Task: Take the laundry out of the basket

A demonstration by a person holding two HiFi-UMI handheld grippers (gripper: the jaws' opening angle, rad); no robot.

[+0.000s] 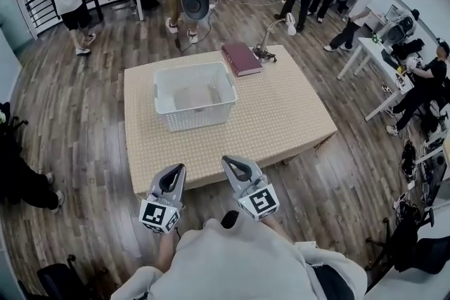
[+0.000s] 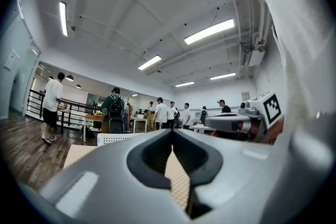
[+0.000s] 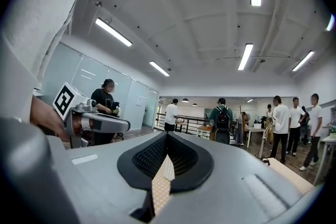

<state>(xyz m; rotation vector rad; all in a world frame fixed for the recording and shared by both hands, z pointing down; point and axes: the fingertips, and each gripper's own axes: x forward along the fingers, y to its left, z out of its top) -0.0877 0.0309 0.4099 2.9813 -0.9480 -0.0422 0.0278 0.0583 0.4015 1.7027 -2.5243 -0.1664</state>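
Closest in, the left gripper [image 1: 177, 169] and the right gripper [image 1: 229, 162] are held side by side in front of the person's pale shirt, just over the near edge of the table [image 1: 295, 116]. Both point level, out across the tabletop. Each gripper's own view shows its jaws closed tip to tip with nothing between them; only the dotted beige table cover shows through the slit below the tips.

Ahead of them a stretch of bare cover separates them from the white slatted laundry basket [image 1: 161, 93], which stands upright near the middle of the table, well apart from both grippers. Its long axis runs across the person's view, left to right, so a long side wall faces the grippers. It sits slightly left of the line between them, almost straight ahead of the left gripper, so the left hand looks the nearer one and the right would have to angle inward.

A pale beige patch [image 1: 197, 96] lies low on the basket's floor. This is probably the laundry, though I cannot tell folded cloth from the cover seen through the base. Reaching it would likely mean going forward, over the near rim and down, with the jaws opened first.

Beyond the basket's right end lies a dark red book [image 1: 241, 58], with a small gooseneck lamp [image 1: 266, 51] just beside it. Further off, people stand around other tables.
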